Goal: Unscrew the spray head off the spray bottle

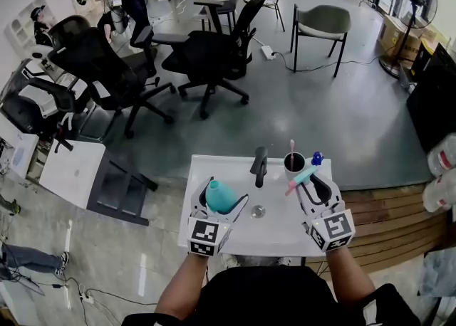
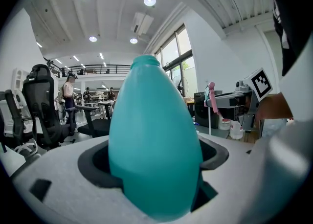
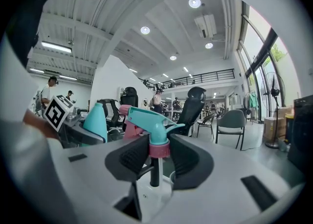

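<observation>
While the left tongs (image 1: 220,201) are clamped round the belly of the teal spray bottle (image 1: 218,194), its long axis runs straight out along them, bare neck pointing up and away from the person, with nothing screwed onto it. That bottle hangs just left of the black faucet (image 1: 260,165) and nearer the person. On the faucet's other side, the right tongs (image 1: 314,184) are closed on the pink collar of the spray head (image 1: 302,176), which is well apart from the bottle. In the right gripper view the head stands upright, its teal nozzle and pink trigger turned toward the bottle and its dip tube hanging down between the jaws. Both are held over a small white table (image 1: 285,230) with a round drain (image 1: 258,211) just in front of the faucet and a dark cup (image 1: 293,164) just to its right. Beyond the faucet lie a grey floor, black office chairs (image 1: 214,58), a green chair (image 1: 322,24) and people at distant desks.
</observation>
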Demonstrator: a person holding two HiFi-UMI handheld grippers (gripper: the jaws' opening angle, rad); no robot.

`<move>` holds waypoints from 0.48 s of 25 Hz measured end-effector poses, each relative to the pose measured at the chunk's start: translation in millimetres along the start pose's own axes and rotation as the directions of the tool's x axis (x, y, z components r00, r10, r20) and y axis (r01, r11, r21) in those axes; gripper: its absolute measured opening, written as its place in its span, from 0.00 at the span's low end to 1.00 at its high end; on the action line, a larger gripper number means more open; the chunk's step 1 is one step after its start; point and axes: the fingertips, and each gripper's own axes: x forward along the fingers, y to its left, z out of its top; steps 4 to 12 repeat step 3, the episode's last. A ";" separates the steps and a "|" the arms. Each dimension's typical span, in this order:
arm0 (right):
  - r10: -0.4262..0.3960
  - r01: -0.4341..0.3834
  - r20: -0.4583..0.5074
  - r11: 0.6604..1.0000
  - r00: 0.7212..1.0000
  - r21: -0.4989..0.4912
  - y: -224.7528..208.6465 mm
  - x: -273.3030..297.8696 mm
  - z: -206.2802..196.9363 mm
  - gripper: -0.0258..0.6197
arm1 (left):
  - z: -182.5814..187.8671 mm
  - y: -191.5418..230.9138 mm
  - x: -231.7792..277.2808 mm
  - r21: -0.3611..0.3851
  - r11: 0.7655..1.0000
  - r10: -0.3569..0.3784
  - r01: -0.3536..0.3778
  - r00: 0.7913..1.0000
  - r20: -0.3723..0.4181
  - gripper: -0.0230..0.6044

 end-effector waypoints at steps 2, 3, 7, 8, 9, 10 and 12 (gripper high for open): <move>0.000 0.000 0.006 1.000 1.000 -0.003 1.1 -0.5 3.2 0.26 | 2.2 0.0 -0.9 0.005 1.000 0.002 -0.002 1.000 0.002 0.75; 0.000 0.000 0.009 1.000 1.000 -0.005 1.6 -0.8 4.8 0.26 | 3.1 -0.1 -1.3 0.008 1.000 0.002 -0.002 1.000 0.002 0.75; 0.000 0.000 0.009 1.000 1.000 -0.005 1.6 -0.8 4.8 0.26 | 3.1 -0.1 -1.3 0.008 1.000 0.002 -0.002 1.000 0.002 0.75; 0.000 0.000 0.009 1.000 1.000 -0.005 1.6 -0.8 4.8 0.26 | 3.1 -0.1 -1.3 0.008 1.000 0.002 -0.002 1.000 0.002 0.75; 0.000 0.000 0.009 1.000 1.000 -0.005 1.6 -0.8 4.8 0.26 | 3.1 -0.1 -1.3 0.008 1.000 0.002 -0.002 1.000 0.002 0.75; 0.000 0.000 0.009 1.000 1.000 -0.005 1.6 -0.8 4.8 0.26 | 3.1 -0.1 -1.3 0.008 1.000 0.002 -0.002 1.000 0.002 0.75; 0.000 0.000 0.009 1.000 1.000 -0.005 1.6 -0.8 4.8 0.26 | 3.1 -0.1 -1.3 0.008 1.000 0.002 -0.002 1.000 0.002 0.75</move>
